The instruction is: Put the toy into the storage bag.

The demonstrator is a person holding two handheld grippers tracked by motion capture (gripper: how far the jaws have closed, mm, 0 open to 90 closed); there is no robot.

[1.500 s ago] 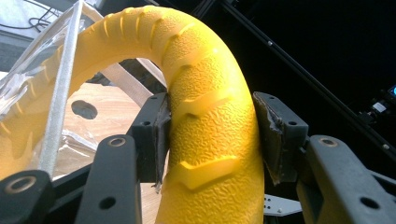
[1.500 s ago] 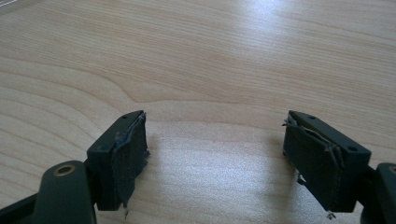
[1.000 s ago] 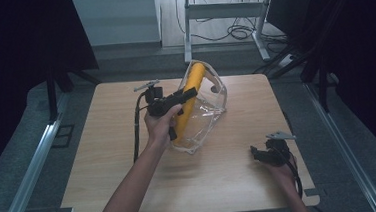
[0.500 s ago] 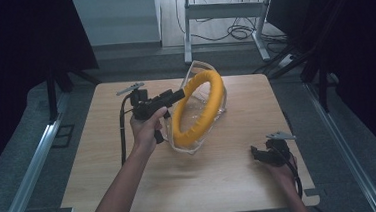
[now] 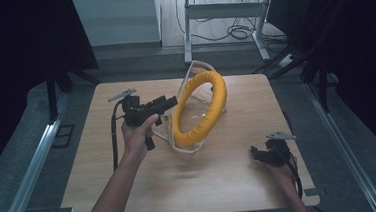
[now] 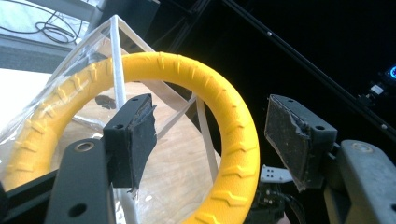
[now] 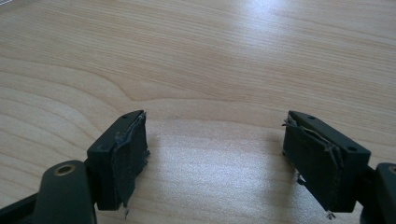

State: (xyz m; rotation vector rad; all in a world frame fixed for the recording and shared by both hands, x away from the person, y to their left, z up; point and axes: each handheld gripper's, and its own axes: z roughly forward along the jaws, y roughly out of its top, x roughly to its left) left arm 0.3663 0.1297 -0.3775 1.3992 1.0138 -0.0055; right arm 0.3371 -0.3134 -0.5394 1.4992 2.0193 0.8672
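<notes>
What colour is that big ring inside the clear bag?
Yellow, with raised ridges; the ring shows best in the left gripper view.

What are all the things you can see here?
Ring: one, yellow, ridged, standing on edge inside the clear bag at the middle of the table.
Clear bag: one, see-through plastic, wrapped round the ring, its top corner poking up.
Table: one, light wood, holding everything.
Cables: a few, dark, on the floor beyond the table.
Left gripper: one, black, jaws open and just widened, beside the bag, the ring's rim seen between them, pads not pressing.
Right gripper: one, black, jaws open and empty, over bare wood at the table's near right.
Hands: two, one on each gripper.
</notes>
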